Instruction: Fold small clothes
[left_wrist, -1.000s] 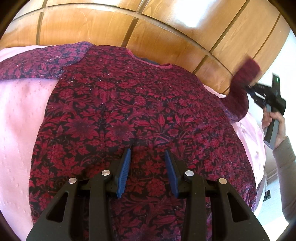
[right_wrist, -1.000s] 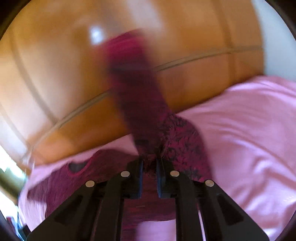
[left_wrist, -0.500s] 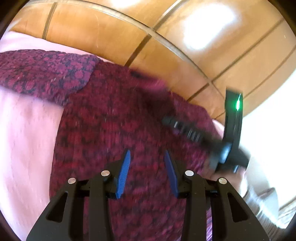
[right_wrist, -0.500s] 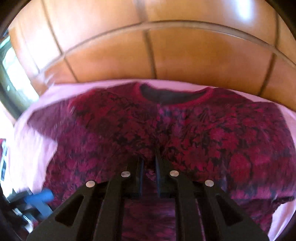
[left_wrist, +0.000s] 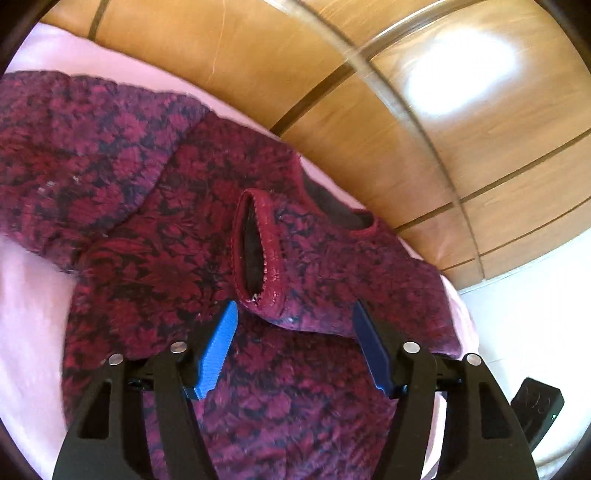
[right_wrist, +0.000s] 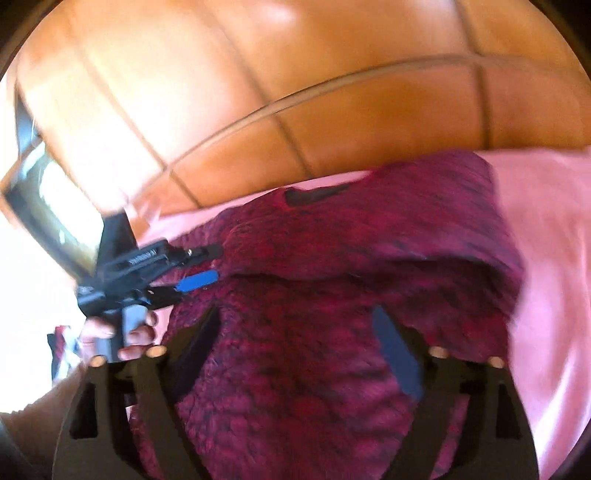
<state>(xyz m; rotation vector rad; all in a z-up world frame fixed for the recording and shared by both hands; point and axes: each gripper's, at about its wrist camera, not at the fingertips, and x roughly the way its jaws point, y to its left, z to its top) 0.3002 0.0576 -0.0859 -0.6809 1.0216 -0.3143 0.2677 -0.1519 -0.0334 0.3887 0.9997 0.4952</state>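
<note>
A dark red floral sweater (left_wrist: 147, 266) lies flat on a pink bedsheet (left_wrist: 26, 302). Its right sleeve (left_wrist: 314, 273) lies folded across the chest, cuff opening (left_wrist: 251, 247) facing me. Its left sleeve (left_wrist: 74, 147) stretches out to the left. My left gripper (left_wrist: 295, 339) is open and empty, hovering just short of the folded cuff. In the right wrist view the sweater (right_wrist: 314, 332) fills the middle, blurred, with the folded sleeve (right_wrist: 424, 236) across it. My right gripper (right_wrist: 295, 339) is open and empty above the sweater's body. The left gripper (right_wrist: 184, 273) shows at its left.
A wooden headboard (left_wrist: 332, 92) runs behind the bed. The pink sheet (right_wrist: 546, 258) extends to the right. The bed's right edge (left_wrist: 469, 321) drops to a white floor. The right gripper's black body (left_wrist: 535, 410) shows at the lower right of the left wrist view.
My right gripper carried the right sleeve over the chest, opened and let it go, then drew back. My left gripper opened wider and moved toward the collar and cuff.
</note>
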